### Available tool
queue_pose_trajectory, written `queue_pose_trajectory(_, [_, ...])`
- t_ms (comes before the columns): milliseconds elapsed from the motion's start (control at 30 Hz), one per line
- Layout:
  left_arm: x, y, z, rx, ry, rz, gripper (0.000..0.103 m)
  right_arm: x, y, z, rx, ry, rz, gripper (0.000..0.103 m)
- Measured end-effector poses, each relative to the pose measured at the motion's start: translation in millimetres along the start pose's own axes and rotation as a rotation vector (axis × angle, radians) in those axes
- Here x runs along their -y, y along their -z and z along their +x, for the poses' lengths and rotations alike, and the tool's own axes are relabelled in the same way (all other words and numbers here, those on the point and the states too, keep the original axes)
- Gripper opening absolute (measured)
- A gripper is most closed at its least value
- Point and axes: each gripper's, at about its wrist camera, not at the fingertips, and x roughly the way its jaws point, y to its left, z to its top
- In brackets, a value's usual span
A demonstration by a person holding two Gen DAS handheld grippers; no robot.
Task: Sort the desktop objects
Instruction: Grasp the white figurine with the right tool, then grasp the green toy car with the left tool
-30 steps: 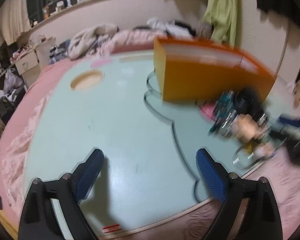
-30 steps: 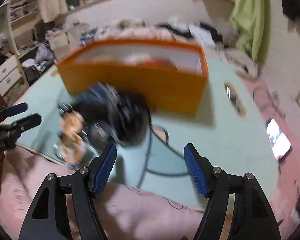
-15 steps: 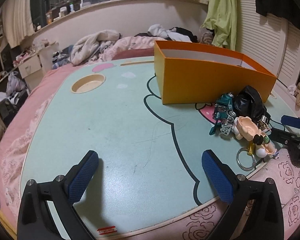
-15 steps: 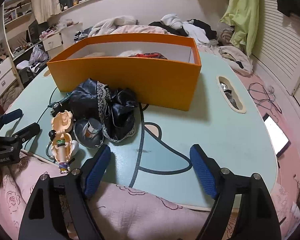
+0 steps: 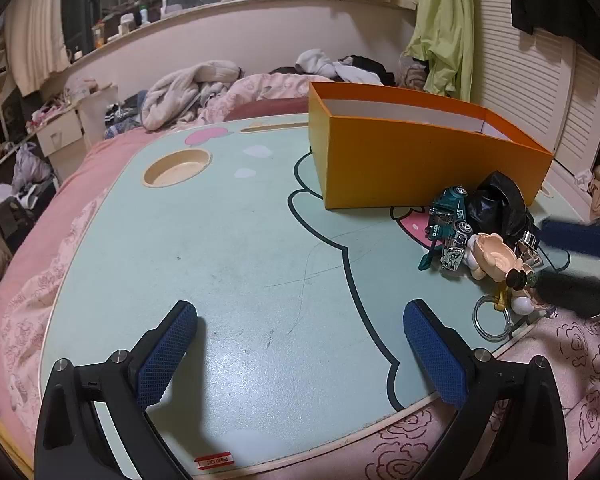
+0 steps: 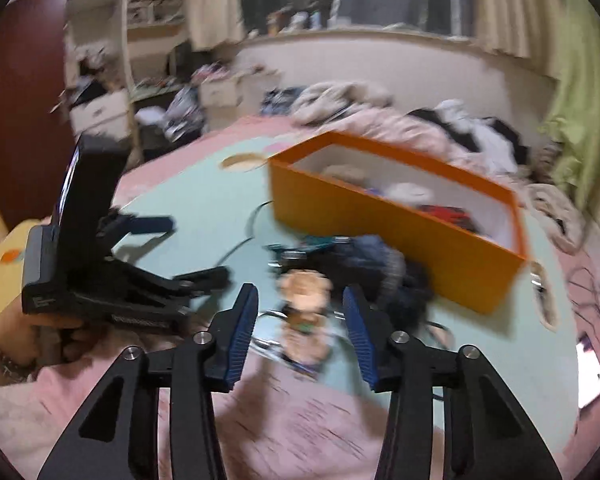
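Note:
An orange box [image 5: 420,160] stands on the mint table [image 5: 220,240], with several items inside it [image 6: 440,212]. In front of it lies a pile: a teal toy car [image 5: 448,216], a black pouch [image 5: 500,204], a peach doll figure [image 5: 492,254] and a key ring [image 5: 492,316]. My left gripper [image 5: 300,320] hovers open over bare table, well left of the pile. My right gripper [image 6: 300,296] points at the blurred doll [image 6: 304,292]. Its jaws are closing with the doll seen between them, and the pads are clear of it.
A round cup recess [image 5: 176,166] sits at the table's far left. Pink bedding [image 6: 300,420] borders the near edge. A lit phone [image 6: 590,368] lies on the bedding at the right. A hand [image 6: 40,332] holds the left gripper [image 6: 180,250] beside the pile.
The right gripper has swung left and rolled, and its jaws have narrowed; the doll now sits between its fingers in a blurred view. The left gripper has stayed put and open.

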Motion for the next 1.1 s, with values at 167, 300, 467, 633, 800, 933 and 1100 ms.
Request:
queue_pose_trajectory(167, [-2, -1, 0, -0.002, 0.001, -0.004, 0.103, 1, -3, 50, -0.188, 0.026, -0.003, 0.035])
queue_pose_trajectory(300, [-2, -1, 0, -0.001, 0.001, -0.004, 0.103, 10, 0, 53, -0.175, 0.020, 0.018, 0.029])
queue_pose_trajectory(467, [-2, -1, 0, 0.000, 0.001, -0.004, 0.103, 13, 9, 41, -0.105, -0.046, 0.039, 0.028])
queue_pose_trajectory(633, [-2, 0, 0, 0.000, -0.001, -0.004, 0.103, 21, 10, 9, 0.081, -0.079, 0.085, 0.024])
queue_pose_trajectory(800, [2, -3, -8, 0.018, -0.012, 0.015, 0.103, 41, 14, -23, 0.254, -0.054, 0.207, 0.024])
queue_pose_trajectory(933, [21, -18, -24, 0.088, 0.060, 0.084, 0.103, 57, 11, -29, 0.286, -0.011, 0.289, 0.024])
queue_pose_trajectory(1100, [55, -49, -13, 0.079, 0.100, 0.185, 0.082, 68, 15, -30, 0.284, 0.011, 0.349, 0.024])
